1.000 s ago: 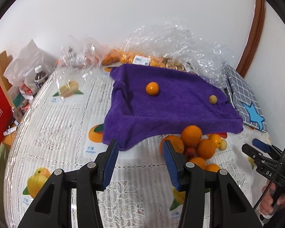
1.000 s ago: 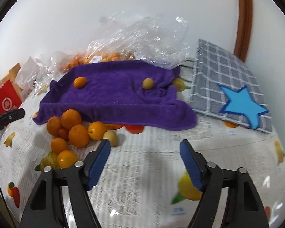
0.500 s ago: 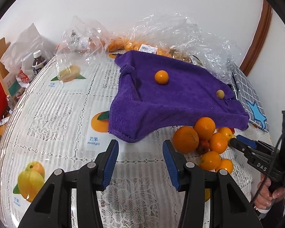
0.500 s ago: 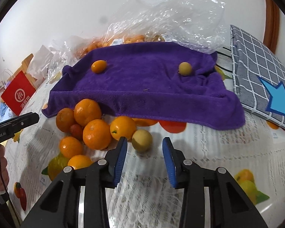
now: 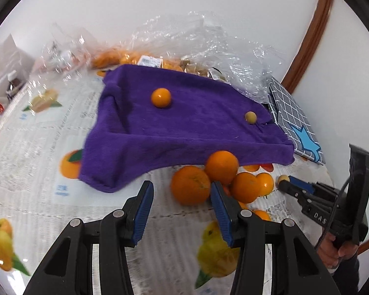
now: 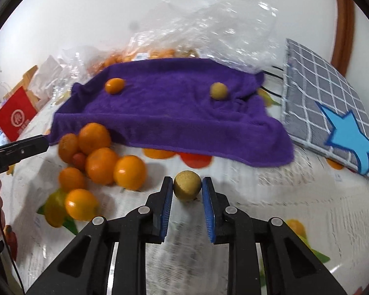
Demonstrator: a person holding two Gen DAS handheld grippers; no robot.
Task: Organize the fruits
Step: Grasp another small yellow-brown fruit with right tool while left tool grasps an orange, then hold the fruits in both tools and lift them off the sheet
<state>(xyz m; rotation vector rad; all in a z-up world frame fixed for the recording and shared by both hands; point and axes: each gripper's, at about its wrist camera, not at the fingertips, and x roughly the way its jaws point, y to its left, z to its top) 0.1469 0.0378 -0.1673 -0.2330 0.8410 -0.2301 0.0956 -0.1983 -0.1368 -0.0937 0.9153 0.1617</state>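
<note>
While the right gripper (image 6: 187,191) clamps a tan fruit (image 6: 187,188), the left gripper (image 5: 182,201) — jaws apart — faces an orange (image 5: 190,185) just ahead.

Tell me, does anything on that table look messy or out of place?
Yes. A pile of oranges lies loose on the tablecloth beside the purple towel, which holds only one small orange fruit and one yellowish fruit. The towel is rumpled, its front edge drooping. Crumpled clear plastic bags sprawl behind it.
</note>
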